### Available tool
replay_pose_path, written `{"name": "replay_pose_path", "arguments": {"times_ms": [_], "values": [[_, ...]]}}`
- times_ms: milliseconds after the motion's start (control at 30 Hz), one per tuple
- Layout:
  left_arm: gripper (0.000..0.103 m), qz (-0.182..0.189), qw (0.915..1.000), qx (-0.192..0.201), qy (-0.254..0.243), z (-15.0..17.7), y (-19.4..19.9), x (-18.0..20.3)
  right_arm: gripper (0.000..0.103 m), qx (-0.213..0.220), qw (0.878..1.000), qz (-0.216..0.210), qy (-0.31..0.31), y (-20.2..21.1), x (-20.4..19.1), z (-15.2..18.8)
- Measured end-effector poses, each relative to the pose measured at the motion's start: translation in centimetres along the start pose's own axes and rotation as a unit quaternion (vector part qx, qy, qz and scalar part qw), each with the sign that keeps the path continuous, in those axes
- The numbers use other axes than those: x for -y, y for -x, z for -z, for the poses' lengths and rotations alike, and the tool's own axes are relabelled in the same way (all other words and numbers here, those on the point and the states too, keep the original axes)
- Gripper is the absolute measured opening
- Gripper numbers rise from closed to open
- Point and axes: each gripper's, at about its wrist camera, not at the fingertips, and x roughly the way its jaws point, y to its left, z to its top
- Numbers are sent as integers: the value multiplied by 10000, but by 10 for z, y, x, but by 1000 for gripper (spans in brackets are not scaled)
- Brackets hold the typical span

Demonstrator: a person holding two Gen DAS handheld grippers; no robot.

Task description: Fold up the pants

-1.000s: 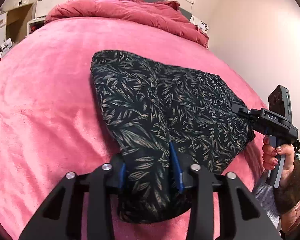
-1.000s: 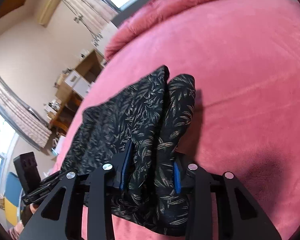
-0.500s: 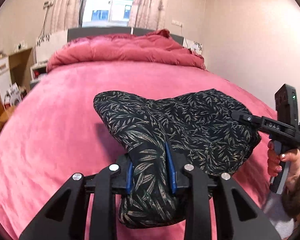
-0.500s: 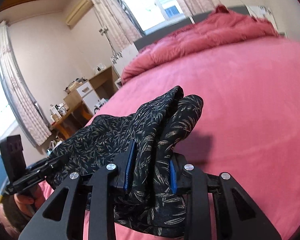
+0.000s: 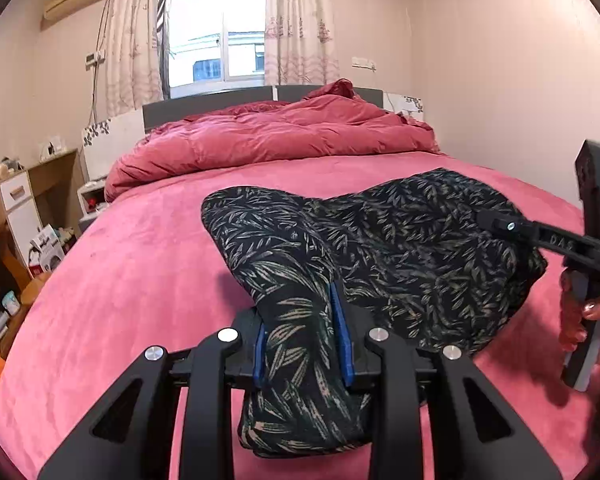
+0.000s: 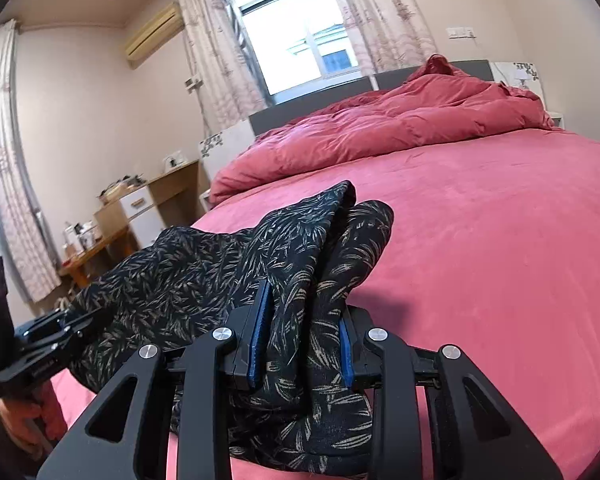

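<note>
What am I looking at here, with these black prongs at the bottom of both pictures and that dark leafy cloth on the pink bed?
There is no robot here. A person holds a hand-held two-finger gripper in each hand, and each gripper carries a wide-angle camera looking along its fingers. The black prongs are those fingers.

One picture comes from the left gripper, the other from the right gripper. Each view also catches the other gripper off to the side, with the person's hand on its handle.

The surface is a bed with a pink cover; a rumpled red duvet lies near the headboard. The dark cloth is the pants, black with a pale leaf print. Both grippers are shut on bunched parts of them, raising that fabric off the bed.
</note>
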Motion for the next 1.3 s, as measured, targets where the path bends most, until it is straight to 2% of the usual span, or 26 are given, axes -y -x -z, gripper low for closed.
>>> {"name": "replay_pose_path", "arguments": {"times_ms": [100, 167, 200, 233, 267, 300, 367, 400, 533, 633, 800, 933, 1100, 1133, 1233, 1300], "values": [[27, -129, 9997, -199, 73, 6, -30, -1, 29, -67, 9999, 132, 8, -24, 10, -3], [30, -163, 9979, -558, 269, 14, -54, -6, 30, -358, 9989, 293, -47, -46, 18, 0], [32, -261, 9968, -676, 347, 17, -60, -7, 34, -633, 9967, 491, -105, -59, 25, 6], [38, -274, 9949, -831, 502, 24, -68, -11, 46, -868, 9940, 643, -186, -70, 30, 9], [42, -203, 9929, -910, 740, 31, -72, -18, 51, -1113, 9904, 740, -347, -77, 38, 14], [45, -138, 9921, -885, 874, 34, -70, -22, 62, -1264, 9875, 743, -582, -80, 47, 17], [53, -51, 9905, -885, 1051, 37, -63, -29, 65, -1208, 9857, 624, -994, -74, 61, 16], [54, -32, 9901, -910, 1070, 39, -62, -31, 67, -1232, 9850, 616, -1035, -73, 62, 17], [66, -2, 9901, -943, 1041, 49, -48, -29, 69, -1286, 9834, 876, -930, -56, 51, 22], [73, 38, 9886, -874, 1230, 56, -36, -31, 72, -1304, 9818, 1052, -895, -38, 43, 21], [79, -30, 9854, -1079, 1314, 61, -48, -35, 73, -1278, 9754, 1568, -881, -20, 50, 30], [84, -143, 9837, -1159, 1369, 67, -52, -34, 72, -1287, 9657, 1836, -1306, -24, 75, 40], [92, -449, 9842, -1069, 1336, 66, -36, -29, 74, -1107, 9692, 2051, -793, -14, 56, 34], [100, -481, 9832, -1058, 1409, 67, -32, -29, 74, -1034, 9715, 1995, -756, -8, 51, 33], [101, -406, 9793, -1110, 1644, 73, -17, -28, 79, -920, 9754, 1944, -476, 8, 27, 35], [101, -513, 9790, -1277, 1502, 78, -13, -19, 81, -884, 9764, 1956, -226, 15, 11, 41]]}}
